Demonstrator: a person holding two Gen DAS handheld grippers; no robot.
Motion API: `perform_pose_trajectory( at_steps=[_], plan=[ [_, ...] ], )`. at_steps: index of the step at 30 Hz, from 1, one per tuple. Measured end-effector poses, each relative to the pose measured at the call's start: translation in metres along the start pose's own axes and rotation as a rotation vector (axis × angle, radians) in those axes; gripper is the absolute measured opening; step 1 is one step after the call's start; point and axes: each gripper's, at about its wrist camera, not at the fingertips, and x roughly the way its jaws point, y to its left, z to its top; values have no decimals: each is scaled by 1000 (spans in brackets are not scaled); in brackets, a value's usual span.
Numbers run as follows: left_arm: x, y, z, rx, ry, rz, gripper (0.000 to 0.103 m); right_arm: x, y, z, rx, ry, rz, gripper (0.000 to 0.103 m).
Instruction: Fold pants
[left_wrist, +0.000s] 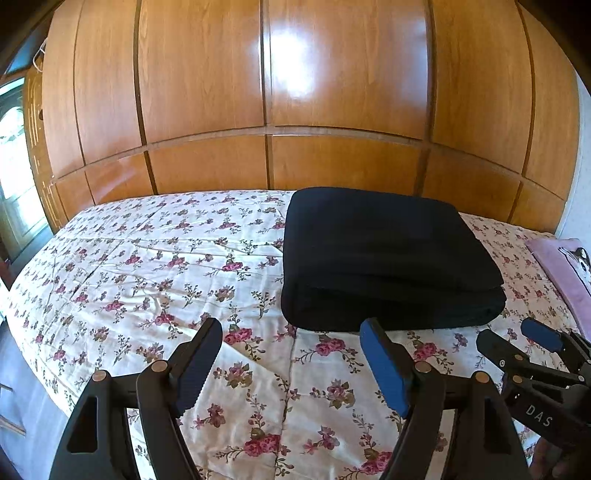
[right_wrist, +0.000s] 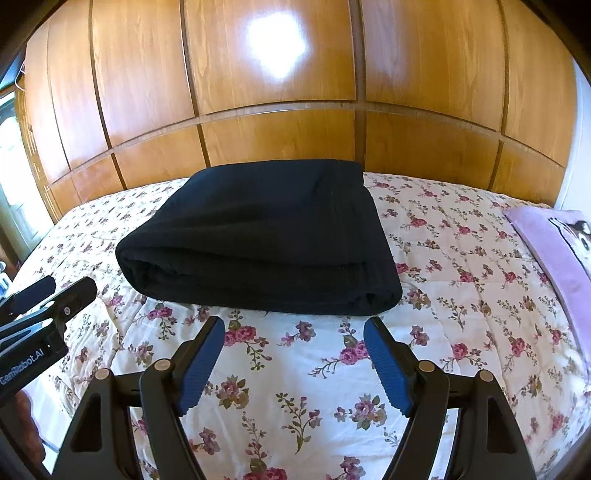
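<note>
Black pants (right_wrist: 255, 236) sit folded in a neat stack on the floral bed (right_wrist: 461, 295); left gripper (left_wrist: 291, 347) and right gripper (right_wrist: 295, 343) hover near, both wide, nothing held.

Left tool (left_wrist: 291, 328) in black plastic, two angular fingers (left_wrist: 384, 365) faced with ribbed blue pads, round brass-coloured pivot pins, triangular cut-outs in the arms, white "GenRobot.AI" lettering on its side, right tool (right_wrist: 294, 326) of identical build, white "DAS" lettering
</note>
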Motion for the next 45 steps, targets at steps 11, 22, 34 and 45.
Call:
perform_pose_trajectory(
  at_steps=[11,22,34,45],
  plan=[
    [0,0,0,12,-2,9,78,1,0,0,2,7,1,78],
    [-2,0,1,15,-8,6,78,1,2,0,-4,10,4,79],
    [-7,0,2,13,-19,10,78,2,3,-2,-5,17,10,79],
    [-11,1,4,8,-29,13,78,3,4,-5,-9,23,16,80]
  ],
)
